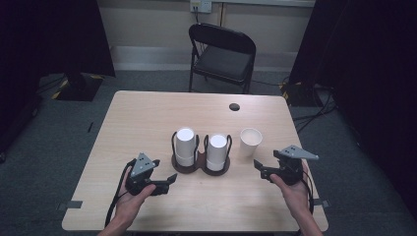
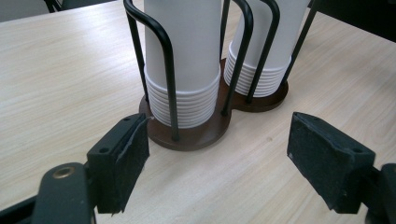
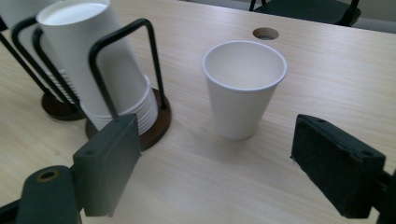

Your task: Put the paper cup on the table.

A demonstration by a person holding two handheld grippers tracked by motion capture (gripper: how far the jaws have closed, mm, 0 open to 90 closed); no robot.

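A pale wooden table [image 1: 147, 118] fills the middle of the high view, with one black folding chair [image 1: 222, 56] beyond its far edge. On the table stand two wire cup holders [image 1: 200, 164] joined side by side on round brown bases, each holding one upside-down stack of white paper cups: the left stack [image 1: 185, 146] and the right stack [image 1: 217, 151]. One single paper cup [image 1: 250, 141] stands upright and open just to the right of the holders, not touching them. One small round hole [image 1: 234, 106] sits near the table's far edge.

In the left gripper view the tops of both stacks are cut off by the frame. Whether the single cup holds anything cannot be made out.

Two hands come in from the bottom of the high view, each holding one gripper. The left gripper [image 1: 166, 183] is spread wide, holding nothing, near the left holder's base. The right gripper [image 1: 260, 169] is likewise spread wide and empty; the single cup stands just ahead of it, between its jaws in the right gripper view, with clear table between them.
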